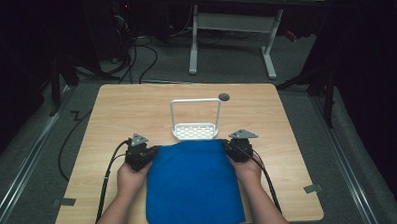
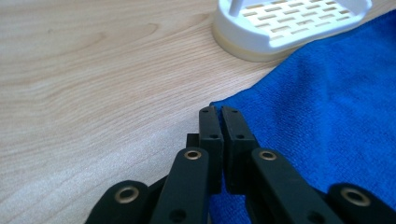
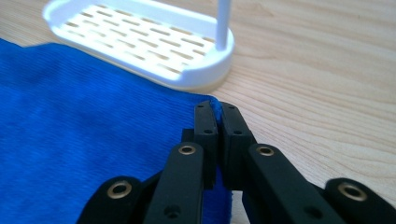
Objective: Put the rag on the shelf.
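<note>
A blue towel (image 1: 193, 184) lies flat on the wooden table (image 1: 126, 109), its near edge hanging past the table's front. My left gripper (image 1: 147, 153) is shut on the towel's far left corner (image 2: 219, 108), its jaws pressed together over the cloth (image 2: 327, 116). My right gripper (image 1: 234, 149) is shut on the far right corner (image 3: 215, 107) of the towel (image 3: 84, 140). A white rack (image 1: 196, 130) with a slotted base and a tall hoop handle stands just beyond the towel's far edge, between the two grippers. Its base (image 2: 289, 23) (image 3: 140, 39) sits close to both corners.
A small dark round spot (image 1: 224, 96) lies on the table behind the rack. Bare wood spreads to the left, right and back. Grey tape tabs (image 1: 63, 202) (image 1: 312, 188) mark the table's front corners. A white desk frame (image 1: 231, 36) and cables are on the floor beyond.
</note>
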`<act>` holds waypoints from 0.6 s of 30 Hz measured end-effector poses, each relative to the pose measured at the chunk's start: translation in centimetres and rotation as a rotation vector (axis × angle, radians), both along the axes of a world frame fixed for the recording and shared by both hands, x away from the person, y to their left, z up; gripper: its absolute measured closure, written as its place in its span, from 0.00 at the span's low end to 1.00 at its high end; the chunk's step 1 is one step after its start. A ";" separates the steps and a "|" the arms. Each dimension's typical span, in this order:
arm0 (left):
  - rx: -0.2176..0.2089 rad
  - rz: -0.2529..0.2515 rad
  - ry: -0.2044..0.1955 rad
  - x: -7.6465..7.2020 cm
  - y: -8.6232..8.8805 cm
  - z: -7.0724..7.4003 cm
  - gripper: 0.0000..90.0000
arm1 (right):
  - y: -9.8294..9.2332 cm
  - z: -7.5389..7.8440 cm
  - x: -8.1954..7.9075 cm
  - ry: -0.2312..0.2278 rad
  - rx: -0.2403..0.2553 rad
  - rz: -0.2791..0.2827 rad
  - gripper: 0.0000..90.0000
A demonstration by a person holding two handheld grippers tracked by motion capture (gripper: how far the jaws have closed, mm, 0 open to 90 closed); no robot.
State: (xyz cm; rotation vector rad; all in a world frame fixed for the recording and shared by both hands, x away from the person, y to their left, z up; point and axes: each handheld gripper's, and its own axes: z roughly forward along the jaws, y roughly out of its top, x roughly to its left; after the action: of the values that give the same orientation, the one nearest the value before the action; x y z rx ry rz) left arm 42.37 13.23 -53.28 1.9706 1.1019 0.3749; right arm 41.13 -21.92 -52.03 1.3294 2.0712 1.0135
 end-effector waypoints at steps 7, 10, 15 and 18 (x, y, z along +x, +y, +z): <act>-0.045 0.005 -0.041 -0.8 0.2 0.7 0.98 | 0.3 0.5 -1.0 -0.041 0.015 0.021 0.97; -0.067 0.009 -0.064 -1.4 0.4 1.1 0.98 | 0.0 0.7 -1.6 -0.056 0.027 0.025 0.97; -0.097 0.026 -0.101 -2.1 0.9 1.8 0.99 | -0.3 1.3 -2.4 -0.081 0.036 0.030 0.97; -0.113 0.033 -0.124 -2.5 1.3 2.3 0.99 | -0.4 1.6 -2.7 -0.099 0.043 0.030 0.97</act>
State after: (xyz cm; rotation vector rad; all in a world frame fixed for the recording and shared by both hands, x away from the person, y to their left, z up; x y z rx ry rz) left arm 39.84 14.56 -51.03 1.8078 1.0543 0.4364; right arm 38.44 -22.33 -50.38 1.2462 2.0115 1.1203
